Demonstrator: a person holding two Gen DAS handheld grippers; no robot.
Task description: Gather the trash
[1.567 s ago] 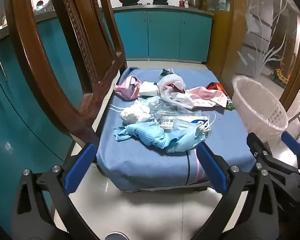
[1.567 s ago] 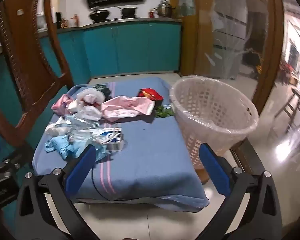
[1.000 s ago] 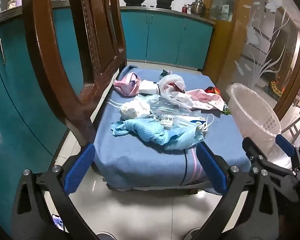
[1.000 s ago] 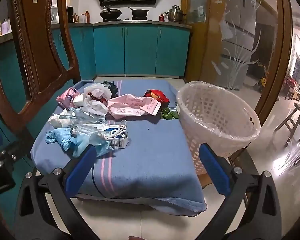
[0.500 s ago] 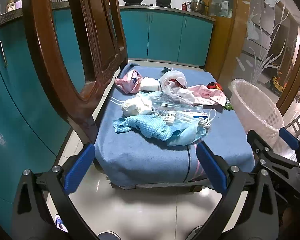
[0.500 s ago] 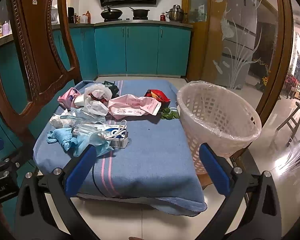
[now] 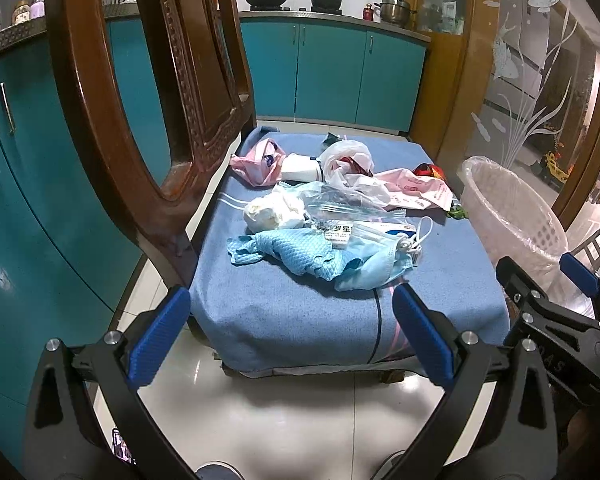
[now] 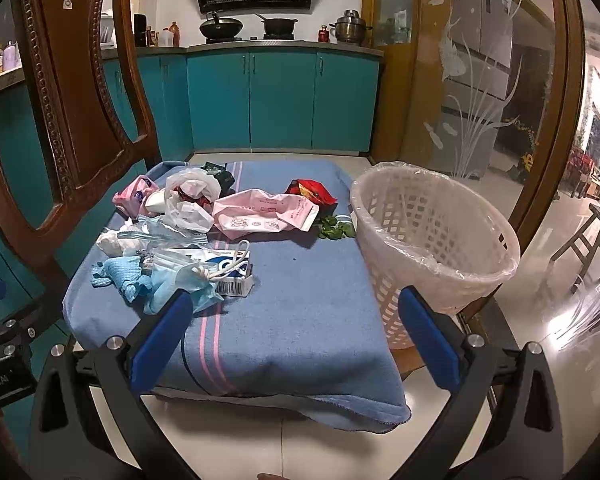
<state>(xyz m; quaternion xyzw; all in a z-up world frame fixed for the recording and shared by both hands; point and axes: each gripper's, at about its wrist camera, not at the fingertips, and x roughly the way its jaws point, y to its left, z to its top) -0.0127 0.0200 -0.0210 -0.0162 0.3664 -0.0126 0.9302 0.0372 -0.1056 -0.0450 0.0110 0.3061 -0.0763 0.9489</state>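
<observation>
Both grippers, left (image 7: 292, 336) and right (image 8: 296, 332), hover wide open and empty over the white tile floor (image 7: 300, 412), short of the blue blanket (image 8: 300, 320). The trash (image 8: 180, 248) lies heaped on the blanket's left half: masks, bags, wrappers. A lined basket (image 8: 432, 256) stands tilted at its right edge. Wooden chair (image 7: 148, 128) left, teal cabinets (image 8: 280, 100) behind.

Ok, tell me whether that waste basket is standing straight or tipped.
Tipped. The waste basket leans, its lined rim slanting toward the blue blanket; what props it is hidden.
</observation>
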